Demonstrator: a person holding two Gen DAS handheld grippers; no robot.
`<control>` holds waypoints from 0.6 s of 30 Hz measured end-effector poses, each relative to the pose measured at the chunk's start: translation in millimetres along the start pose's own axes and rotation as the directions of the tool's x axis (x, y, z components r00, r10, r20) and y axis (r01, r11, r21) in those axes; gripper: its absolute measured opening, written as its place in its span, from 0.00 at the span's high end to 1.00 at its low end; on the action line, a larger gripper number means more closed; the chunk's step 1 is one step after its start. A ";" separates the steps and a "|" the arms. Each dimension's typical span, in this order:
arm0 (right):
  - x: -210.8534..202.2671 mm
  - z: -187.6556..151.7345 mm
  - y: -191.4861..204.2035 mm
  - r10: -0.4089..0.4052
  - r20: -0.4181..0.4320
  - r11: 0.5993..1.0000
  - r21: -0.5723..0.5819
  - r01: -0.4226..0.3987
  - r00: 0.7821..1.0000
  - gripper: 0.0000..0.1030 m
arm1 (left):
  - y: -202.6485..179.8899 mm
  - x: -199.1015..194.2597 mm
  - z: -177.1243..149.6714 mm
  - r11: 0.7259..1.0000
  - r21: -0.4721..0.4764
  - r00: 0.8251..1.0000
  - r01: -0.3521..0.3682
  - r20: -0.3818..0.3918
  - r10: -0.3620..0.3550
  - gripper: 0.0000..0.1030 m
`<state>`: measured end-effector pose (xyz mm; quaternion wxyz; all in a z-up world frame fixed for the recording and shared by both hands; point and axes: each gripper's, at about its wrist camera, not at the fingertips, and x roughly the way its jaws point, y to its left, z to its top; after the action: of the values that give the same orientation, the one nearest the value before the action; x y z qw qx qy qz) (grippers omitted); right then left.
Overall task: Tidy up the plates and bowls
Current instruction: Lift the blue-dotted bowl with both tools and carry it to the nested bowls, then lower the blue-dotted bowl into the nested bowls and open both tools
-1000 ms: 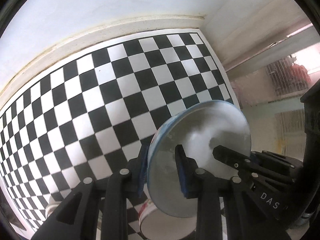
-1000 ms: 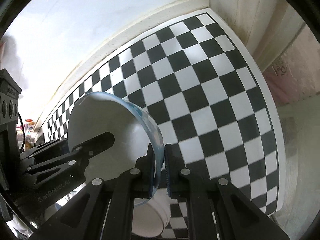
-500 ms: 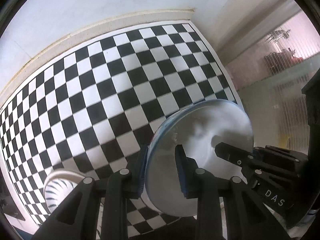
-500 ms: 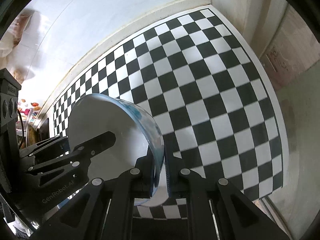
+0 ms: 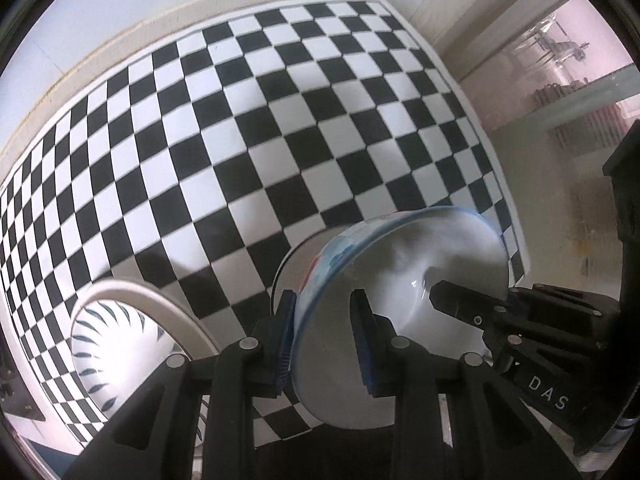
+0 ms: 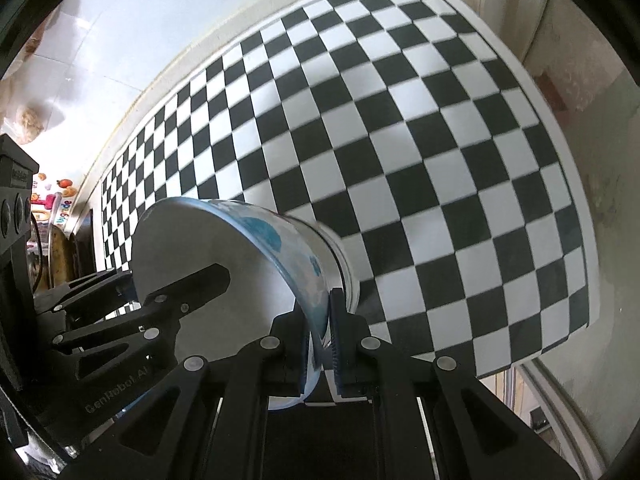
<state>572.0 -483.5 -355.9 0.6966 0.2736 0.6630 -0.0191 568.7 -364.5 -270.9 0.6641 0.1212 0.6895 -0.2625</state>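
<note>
In the left wrist view, far left and near the lower edge, a shallow leaf-patterned bowl [image 5: 120, 340] rests on the checkered mat [image 5: 260, 140], its opening turned up and toward the camera. A second ago it was not in this view at all; half a second ago only its rim showed at the bottom left corner, so it now takes far more of the picture.

To its right, the left gripper [image 5: 324, 336] is closed on the near rim of the blue-rimmed bowl [image 5: 400, 280], one blue pad outside the wall and one inside. The bowl is held off the mat, tipped on edge: its opening faces right, its base points left and away, and the rim's plane stands close to upright. A second white vessel [image 5: 296, 264] peeks out just behind its base; what it is, or whether they touch, cannot be told.

Further right the right gripper [image 5: 456, 300] reaches into the bowl from the opposite side. In the right wrist view the right gripper [image 6: 324, 332] is clamped narrowly on the bowl's [image 6: 224, 280] rim, the opening now facing left toward the left gripper [image 6: 192, 280].

Compared with a second ago, much more of the mat and its right edge shows beyond the bowl in both views, while both grips look unchanged
</note>
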 end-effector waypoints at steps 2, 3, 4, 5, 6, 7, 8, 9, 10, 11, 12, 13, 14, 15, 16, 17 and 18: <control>6.4 -3.4 -1.9 0.001 -0.014 1.000 0.003 -0.001 1.000 0.90 | 0.4 5.7 -3.0 1.000 -0.004 1.000 -0.004 -0.016 0.004 0.76; 8.7 -4.1 -2.5 0.001 -0.020 1.000 0.003 -0.001 1.000 0.90 | 1.1 8.0 -4.0 1.000 -0.008 1.000 -0.006 -0.022 0.005 0.76; 11.9 -4.4 -3.2 0.002 -0.028 1.000 0.005 -0.002 1.000 0.90 | 1.8 10.2 -4.6 1.000 -0.011 1.000 -0.007 -0.028 0.006 0.76; 13.8 -4.3 -3.7 0.003 -0.032 1.000 0.006 -0.003 0.999 0.90 | 2.3 11.9 -4.7 1.000 -0.013 0.999 -0.008 -0.032 0.008 0.76; 15.7 -4.5 -3.8 0.002 -0.036 1.000 0.005 -0.001 0.999 0.90 | 2.2 14.1 -4.7 1.000 -0.016 0.999 -0.010 -0.037 0.009 0.76; 17.4 -4.3 -3.9 0.000 -0.041 1.000 0.003 0.000 0.999 0.90 | 2.8 16.1 -3.6 1.000 -0.019 0.999 -0.011 -0.042 0.011 0.76; 19.0 -3.1 -3.3 -0.004 -0.047 1.000 0.001 0.004 0.999 0.90 | 3.3 17.8 -3.0 1.000 -0.021 0.999 -0.014 -0.046 0.013 0.76; 21.0 -2.2 -2.2 -0.008 -0.055 1.000 -0.003 0.008 0.998 0.90 | 4.9 19.0 -3.6 1.000 -0.023 0.999 -0.017 -0.050 0.016 0.76; 22.7 -1.9 -2.0 -0.009 -0.062 1.000 -0.003 0.009 0.998 0.90 | 6.1 20.6 -3.6 1.000 -0.025 0.998 -0.018 -0.056 0.016 0.76; 24.7 -1.7 -0.7 -0.015 -0.070 1.000 -0.010 0.014 0.997 0.90 | 7.4 22.4 -4.0 0.999 -0.029 0.998 -0.017 -0.063 0.015 0.76; 26.3 -1.1 0.8 -0.020 -0.077 1.000 -0.015 0.019 0.997 0.90 | 8.4 23.7 -4.1 0.999 -0.036 0.998 -0.009 -0.066 0.007 0.76; 28.6 -0.3 2.1 -0.029 -0.086 1.000 -0.014 0.028 0.996 0.90 | 9.1 23.7 -3.7 0.999 -0.040 0.998 -0.002 -0.064 0.000 0.76; 28.8 0.0 2.8 -0.033 -0.086 0.999 -0.017 0.032 0.996 0.90 | 9.6 24.1 -3.2 0.999 -0.042 0.998 0.001 -0.067 -0.004 0.76; 29.2 0.8 3.1 -0.035 -0.092 0.999 -0.019 0.034 0.995 0.90 | 10.2 24.9 -2.9 0.999 -0.043 0.997 0.004 -0.072 -0.008 0.76; 29.4 1.9 3.5 -0.035 -0.094 0.999 -0.016 0.034 0.995 0.90 | 11.1 25.6 -1.4 0.999 -0.047 0.997 0.009 -0.075 -0.012 0.76; 29.6 2.3 3.0 -0.035 -0.098 0.999 -0.014 0.034 0.995 0.90 | 11.5 26.1 -0.9 0.999 -0.051 0.997 0.011 -0.077 -0.015 0.76; 29.8 3.9 3.8 -0.034 -0.103 0.999 -0.013 0.033 0.994 0.90 | 11.9 26.3 -0.7 0.998 -0.054 0.997 0.012 -0.080 -0.017 0.76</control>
<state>580.6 -471.8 -382.6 0.6628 0.2590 0.7025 -0.0127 571.9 -359.0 -299.0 0.6369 0.1088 0.7232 -0.2437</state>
